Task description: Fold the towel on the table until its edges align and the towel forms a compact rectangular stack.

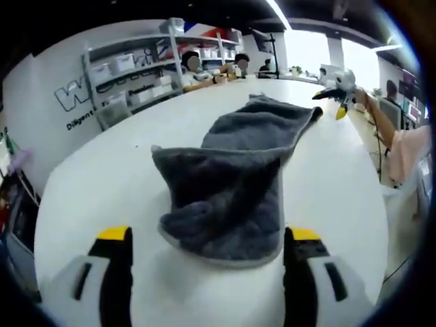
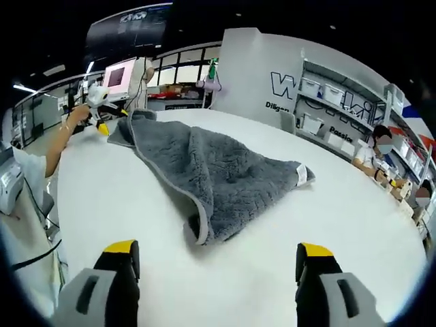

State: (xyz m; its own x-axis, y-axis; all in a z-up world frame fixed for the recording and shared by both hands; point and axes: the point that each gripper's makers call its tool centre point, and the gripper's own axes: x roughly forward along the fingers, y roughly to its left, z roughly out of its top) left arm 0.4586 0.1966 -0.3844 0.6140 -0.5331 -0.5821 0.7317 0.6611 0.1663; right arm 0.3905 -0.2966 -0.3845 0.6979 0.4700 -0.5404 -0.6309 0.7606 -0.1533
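A dark grey towel (image 1: 238,170) lies rumpled and partly folded over itself on the round white table (image 1: 102,184). My left gripper (image 1: 208,235) is open, and the towel's near end lies between its wide-spread jaws. At the towel's far corner, a hand holds my right gripper (image 1: 337,99). From the other end, the towel (image 2: 204,170) shows a white tag (image 2: 301,174) at one corner. My right gripper (image 2: 218,248) is open just short of the towel's folded edge, nothing between its jaws. The left gripper (image 2: 100,102) shows beyond the far end.
Shelves with white bins (image 1: 126,68) stand against the wall behind the table. People sit at the table's far side (image 1: 204,71). A person's arm in a pink sleeve (image 1: 402,146) reaches in past the table edge. A monitor (image 2: 119,76) stands beyond the table.
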